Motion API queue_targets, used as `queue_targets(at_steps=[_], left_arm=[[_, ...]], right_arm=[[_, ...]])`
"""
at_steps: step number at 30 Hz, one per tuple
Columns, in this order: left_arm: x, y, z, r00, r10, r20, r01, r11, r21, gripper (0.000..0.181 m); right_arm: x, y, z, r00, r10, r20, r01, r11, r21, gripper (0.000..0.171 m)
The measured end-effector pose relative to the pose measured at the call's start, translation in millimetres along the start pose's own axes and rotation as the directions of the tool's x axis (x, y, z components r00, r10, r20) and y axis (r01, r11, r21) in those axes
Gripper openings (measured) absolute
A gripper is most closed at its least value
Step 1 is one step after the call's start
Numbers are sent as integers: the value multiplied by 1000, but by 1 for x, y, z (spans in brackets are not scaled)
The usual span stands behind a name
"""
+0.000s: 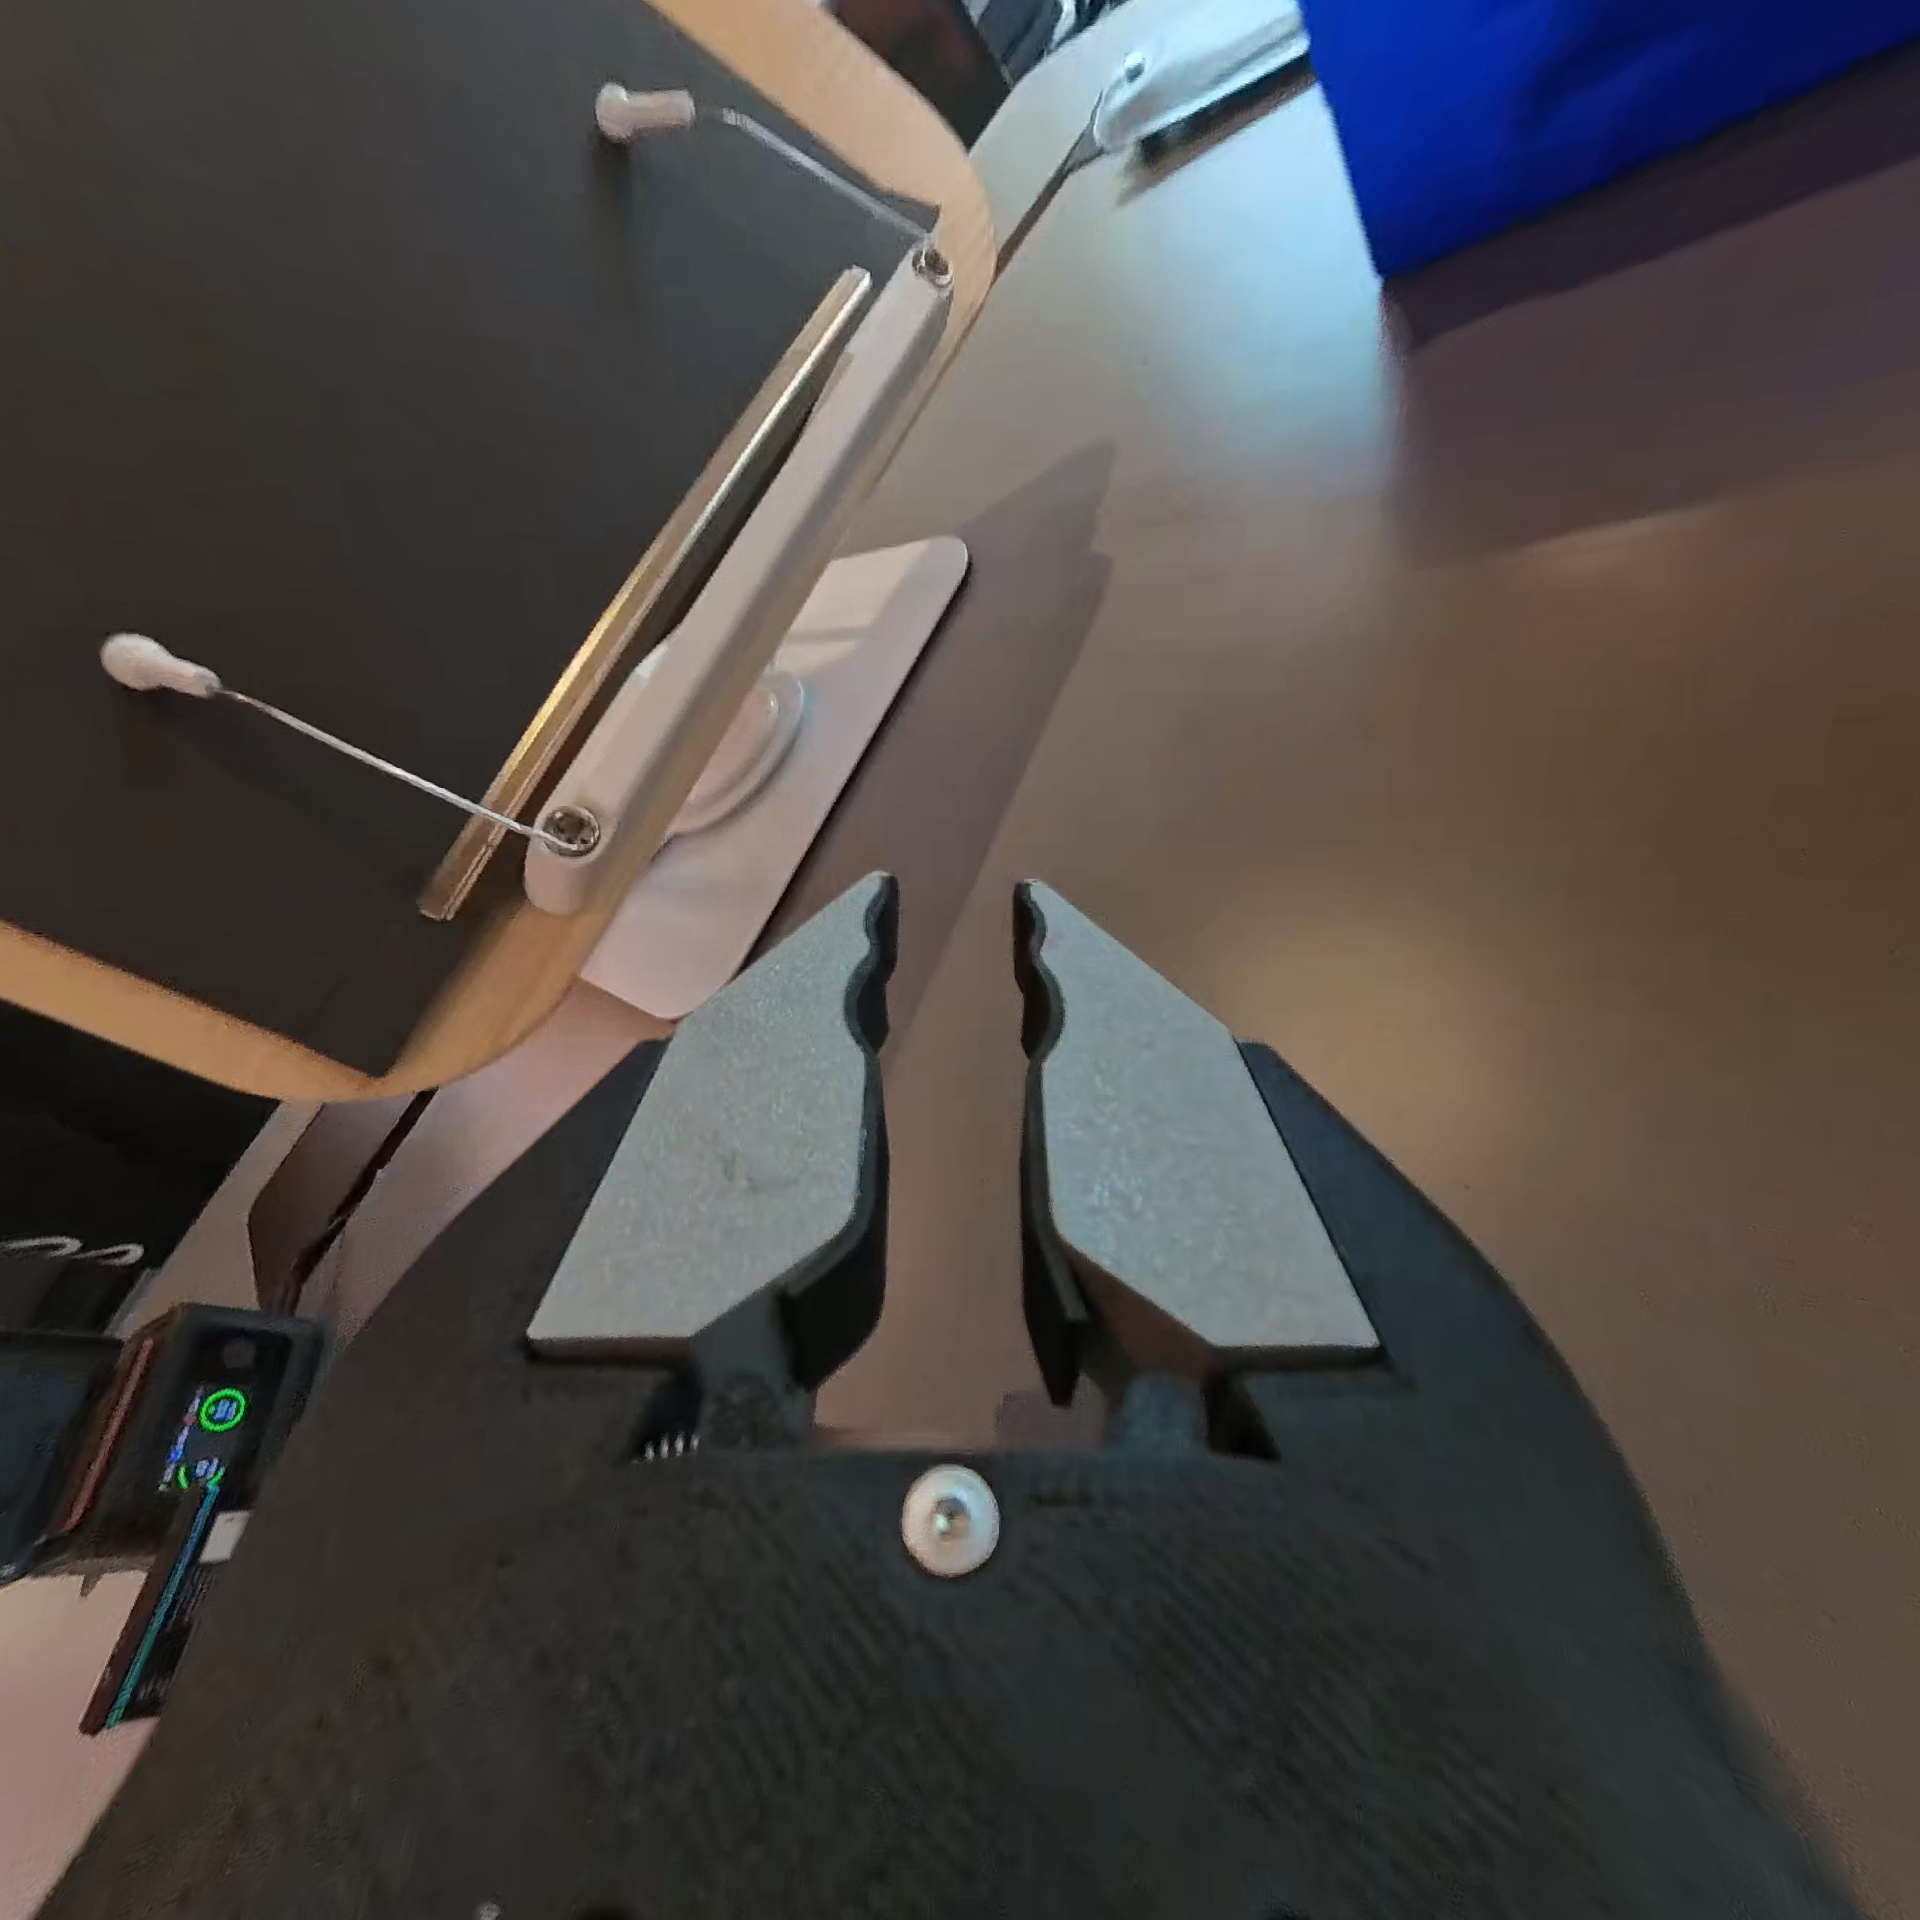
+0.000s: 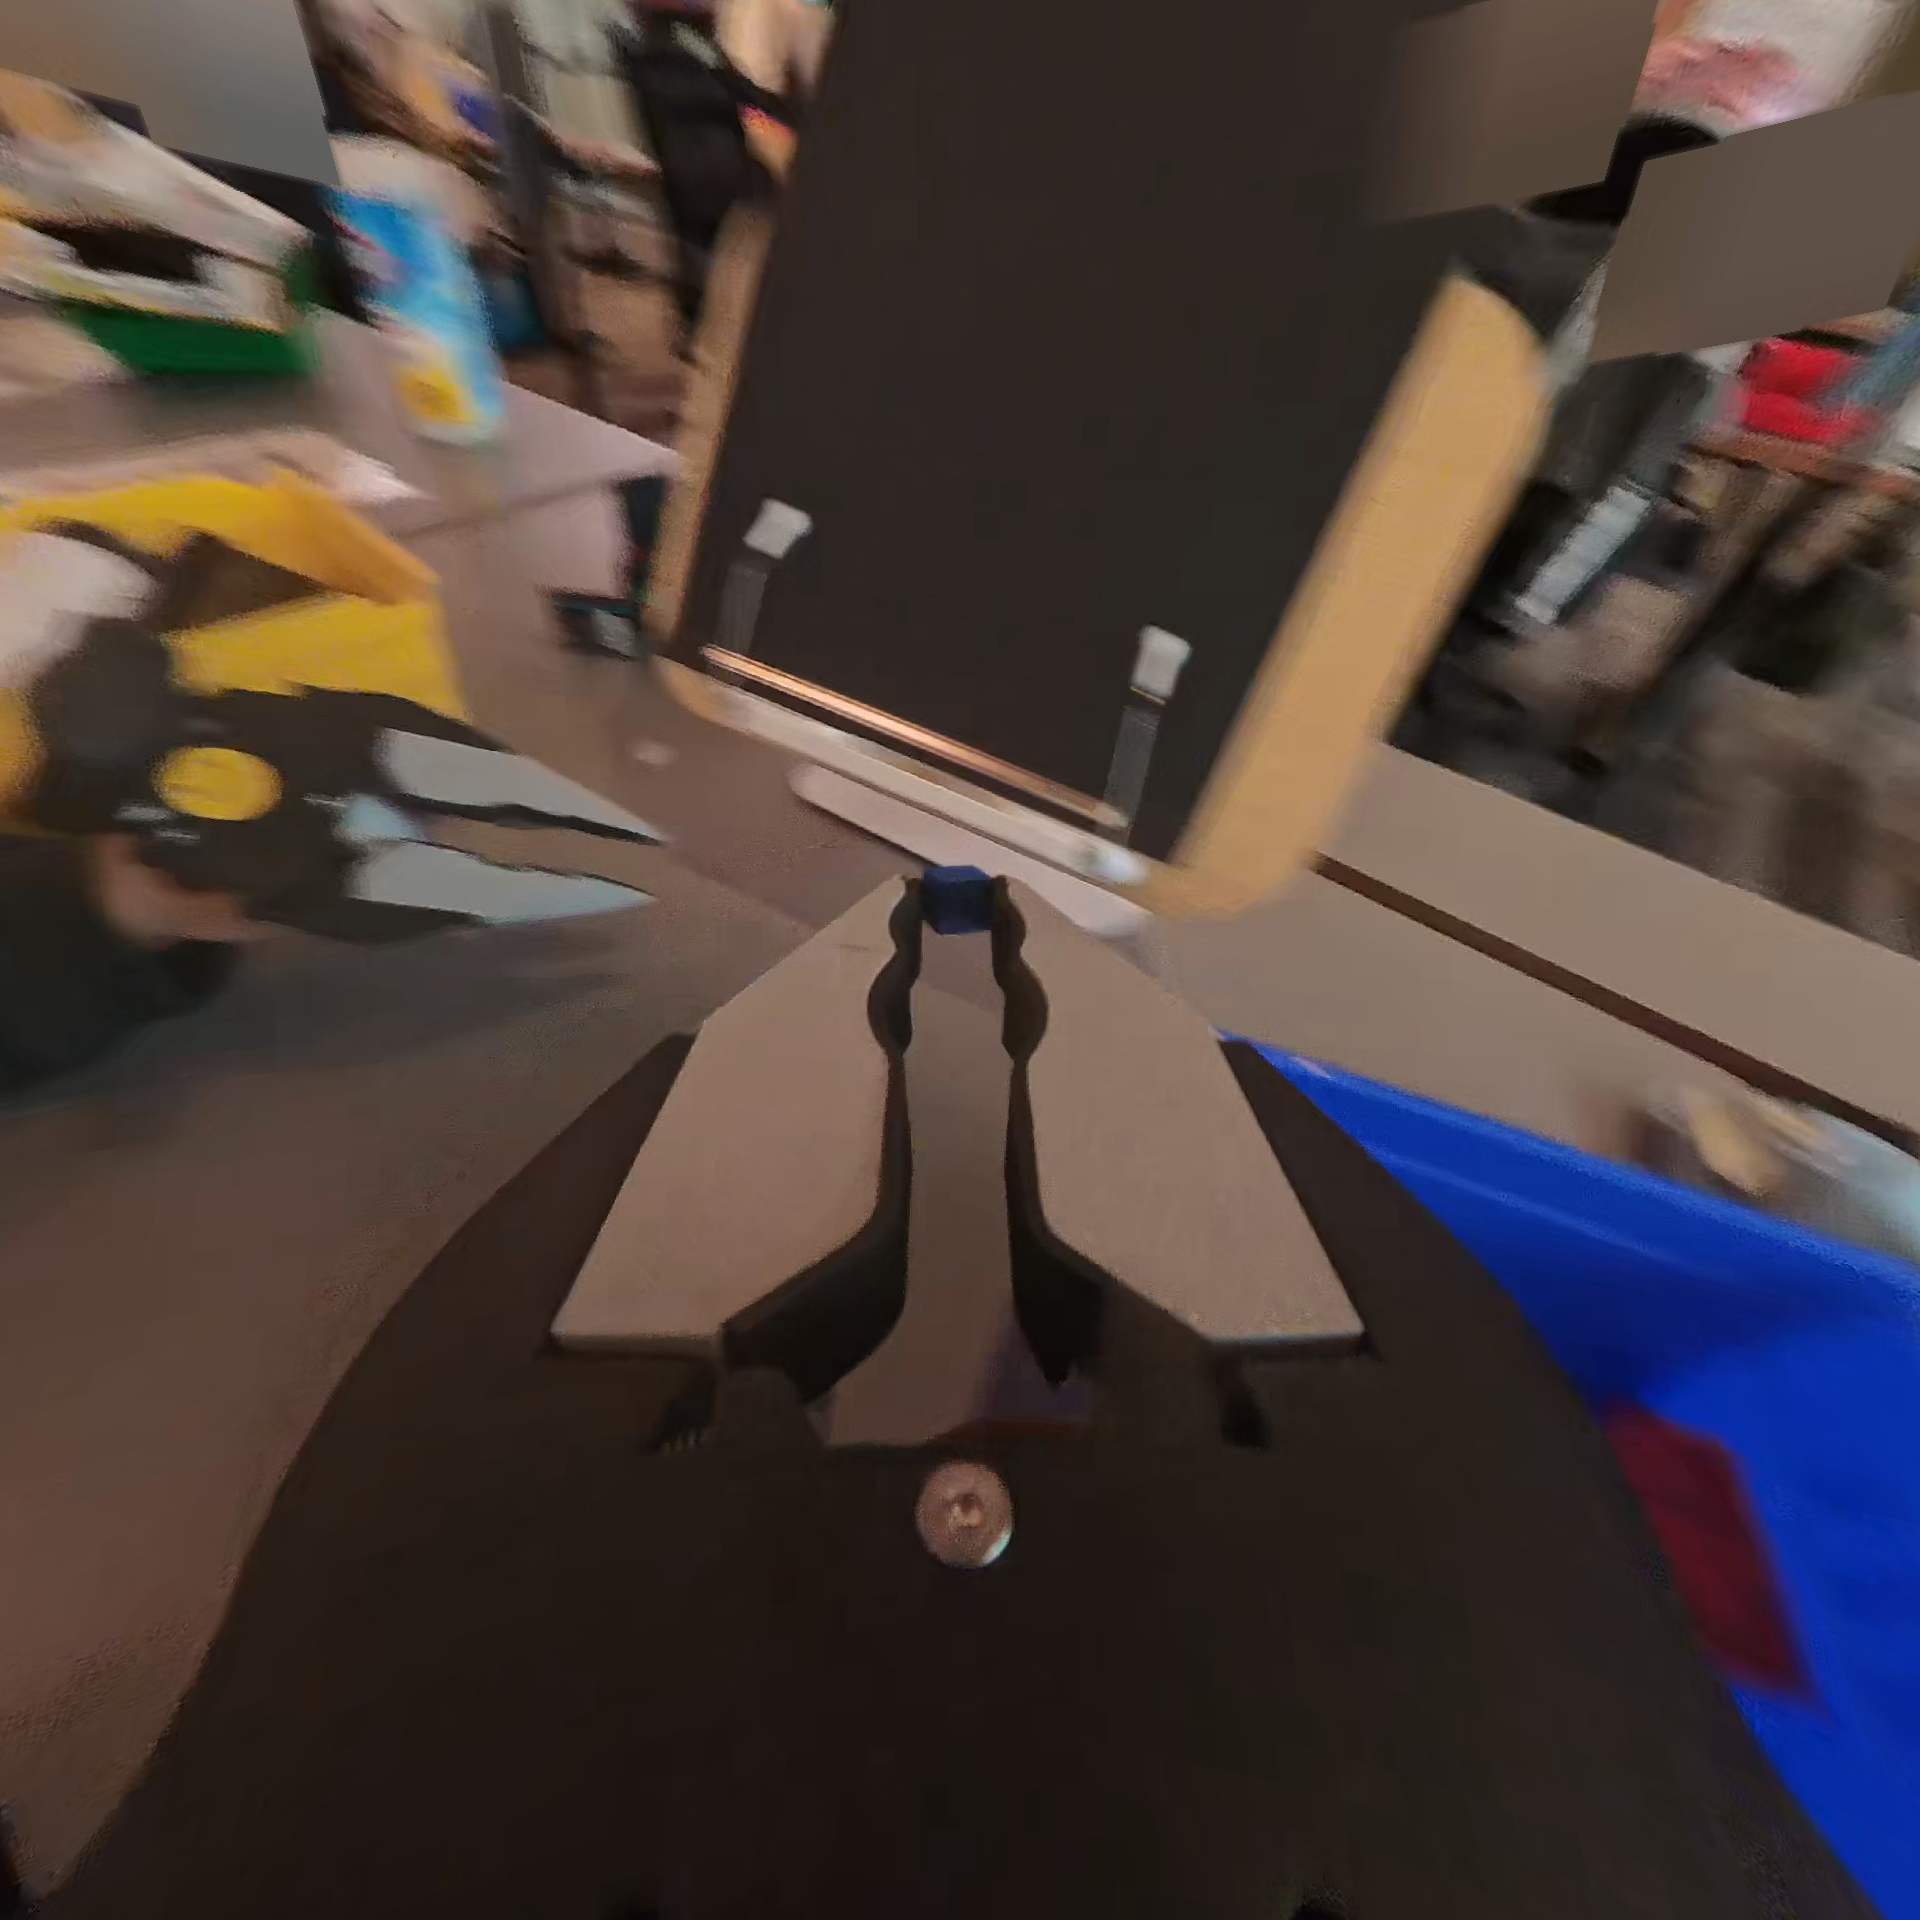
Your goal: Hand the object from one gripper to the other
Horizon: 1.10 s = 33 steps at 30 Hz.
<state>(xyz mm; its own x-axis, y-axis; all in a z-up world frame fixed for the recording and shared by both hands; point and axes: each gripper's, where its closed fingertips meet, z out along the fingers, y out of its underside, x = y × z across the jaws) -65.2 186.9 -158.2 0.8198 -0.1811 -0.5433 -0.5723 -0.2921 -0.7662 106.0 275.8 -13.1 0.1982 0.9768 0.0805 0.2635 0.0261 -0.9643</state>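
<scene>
A small blue cube [image 2: 954,902] is pinched between the tips of my right gripper [image 2: 954,894], which is shut on it above the brown table. My left gripper [image 1: 956,904] is open and empty over the table, beside the white base of a stand. The left gripper also shows in the right wrist view [image 2: 623,862] at the left, blurred, its two grey fingers apart and pointing right toward the cube. The cube does not show in the left wrist view.
A dark panel with a wooden edge [image 1: 312,416] stands on a white stand base [image 1: 831,707]; it also shows in the right wrist view [image 2: 1091,364]. A blue bin [image 1: 1610,114] is at the right [image 2: 1558,1299]. A yellow box [image 2: 312,603] and clutter lie at the left. One gripper's finger ends stand about 25 cm off the other's.
</scene>
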Motion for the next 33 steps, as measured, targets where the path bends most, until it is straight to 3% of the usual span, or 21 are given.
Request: queue_targets(at_steps=[3,5,7,11,14,17,23,26,28,33], left_arm=[[-3,11,3,1000,6,10,-5,999,-50,20],[-5,13,2,1000,-7,16,7,998,-55,20],[-6,11,2,1000,-20,16,20,999,-49,20],[-7,13,2,999,-25,29,26,998,-59,19],[-6,16,4,998,-58,29,60,995,-80,19],[-6,12,2,997,-66,27,68,996,-64,19],[-3,22,7,998,-62,21,64,993,-99,18],[-3,22,7,997,-70,23,72,992,-101,18],[-5,23,7,996,-79,30,82,991,-107,18],[-21,25,1,978,-193,81,199,977,-82,18]], right_arm=[[83,37,-21,962,-30,-273,-30,976,-213,10],[119,69,-30,928,-59,-367,-89,924,-373,39],[130,79,-35,905,-92,-415,-111,892,-439,46],[64,45,-1,958,-87,-273,-4,948,-317,46],[-39,22,49,999,12,52,-3,984,-178,49],[-122,26,99,952,57,301,-18,991,-131,47],[-125,75,184,963,-171,206,206,965,-160,48],[-118,92,189,948,-265,176,300,928,-220,52],[-120,100,186,952,-236,193,279,929,-242,53],[-102,81,172,974,-199,112,218,955,-202,63]])
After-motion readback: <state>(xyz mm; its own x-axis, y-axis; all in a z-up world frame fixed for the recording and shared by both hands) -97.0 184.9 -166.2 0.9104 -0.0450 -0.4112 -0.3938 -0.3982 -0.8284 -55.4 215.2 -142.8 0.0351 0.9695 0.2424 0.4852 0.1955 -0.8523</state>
